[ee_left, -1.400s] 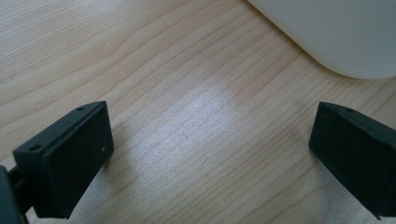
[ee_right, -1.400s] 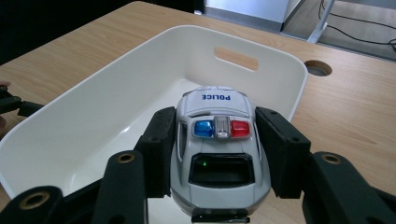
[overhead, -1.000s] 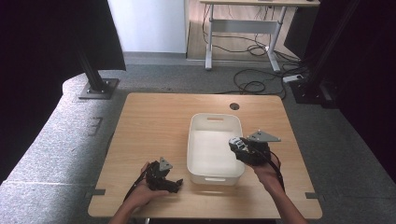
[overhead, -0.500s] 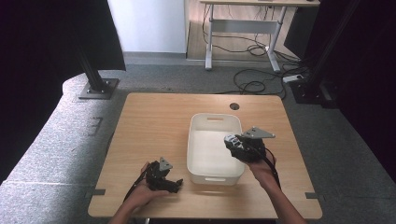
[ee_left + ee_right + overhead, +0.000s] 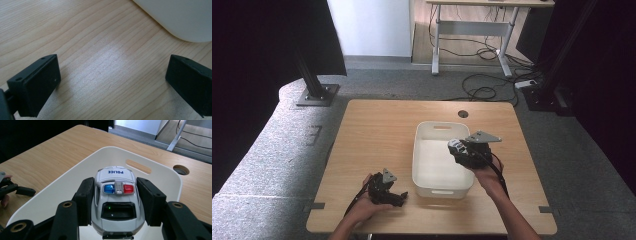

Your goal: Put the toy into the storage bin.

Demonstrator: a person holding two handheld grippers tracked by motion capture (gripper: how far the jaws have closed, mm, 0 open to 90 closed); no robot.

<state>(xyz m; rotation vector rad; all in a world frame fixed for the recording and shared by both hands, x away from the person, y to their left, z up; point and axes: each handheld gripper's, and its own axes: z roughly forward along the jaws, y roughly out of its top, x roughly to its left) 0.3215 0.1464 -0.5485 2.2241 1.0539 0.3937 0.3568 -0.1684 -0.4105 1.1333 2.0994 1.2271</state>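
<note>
- The right tongs [image 5: 116, 202] pinch a white toy police car [image 5: 117, 195] by its two sides, the black pads flat against its doors and its light bar facing the camera.
- Compared with a second ago, the right tongs have travelled from the tub's right rim inward, so the car now hangs over the inside of the white plastic tub [image 5: 430, 165], clear of its floor as far as the high view lets me judge.
- The grip width has not altered over that second, so the car looks securely carried rather than about to slip.
- Judging from this, the carry is nearly done; what remains is lowering the car and spreading the pads to leave it in the tub.
- The left tongs [image 5: 399, 198] lie spread wide on the bench [image 5: 377, 125], nothing between them, just beside the tub's near left corner; they have kept their place.
- The tub's slotted handle [image 5: 138, 166] lies ahead of the car.
</note>
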